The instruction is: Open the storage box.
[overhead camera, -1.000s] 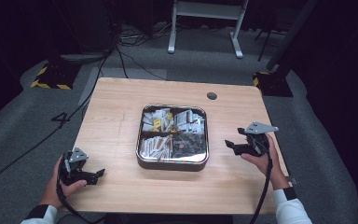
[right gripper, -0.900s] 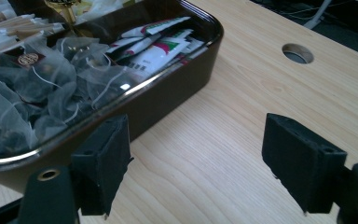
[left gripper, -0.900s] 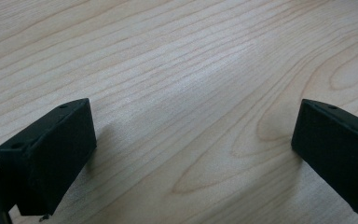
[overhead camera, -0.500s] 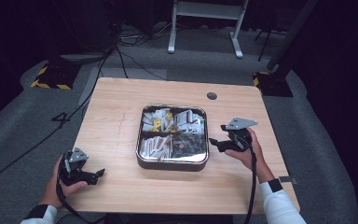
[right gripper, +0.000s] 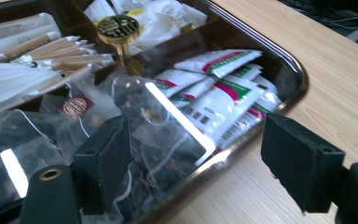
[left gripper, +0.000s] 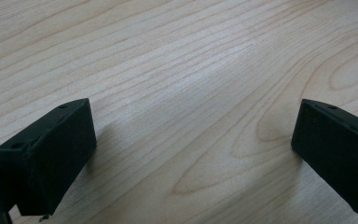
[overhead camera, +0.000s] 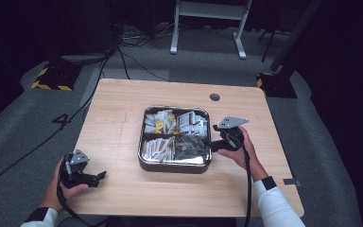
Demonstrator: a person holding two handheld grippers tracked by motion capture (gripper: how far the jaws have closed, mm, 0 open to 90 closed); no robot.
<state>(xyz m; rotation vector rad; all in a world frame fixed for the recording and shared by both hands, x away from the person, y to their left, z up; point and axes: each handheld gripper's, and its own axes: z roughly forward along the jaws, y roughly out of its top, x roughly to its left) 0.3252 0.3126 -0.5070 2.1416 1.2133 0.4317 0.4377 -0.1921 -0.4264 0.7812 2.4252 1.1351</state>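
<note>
A tray [overhead camera: 144,163] of packets [right gripper: 223,100] sits mid-table [overhead camera: 118,109], left claw [overhead camera: 97,177] near-left, right claw [overhead camera: 213,144] at its right rim.

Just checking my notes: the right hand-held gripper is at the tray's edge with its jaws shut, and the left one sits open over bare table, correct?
Not quite. The right hand-held gripper is at the tray edge, but its jaws are open, not shut; the right gripper view shows a wide gap between them. The left hand-held gripper is indeed open over bare table.

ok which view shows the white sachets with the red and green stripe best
The right gripper view: the striped sachets lie close up, print visible, in the tray compartment ahead of the open right hand-held gripper. The high view shows them as small pale shapes. The left gripper view looks at table wood.
</note>
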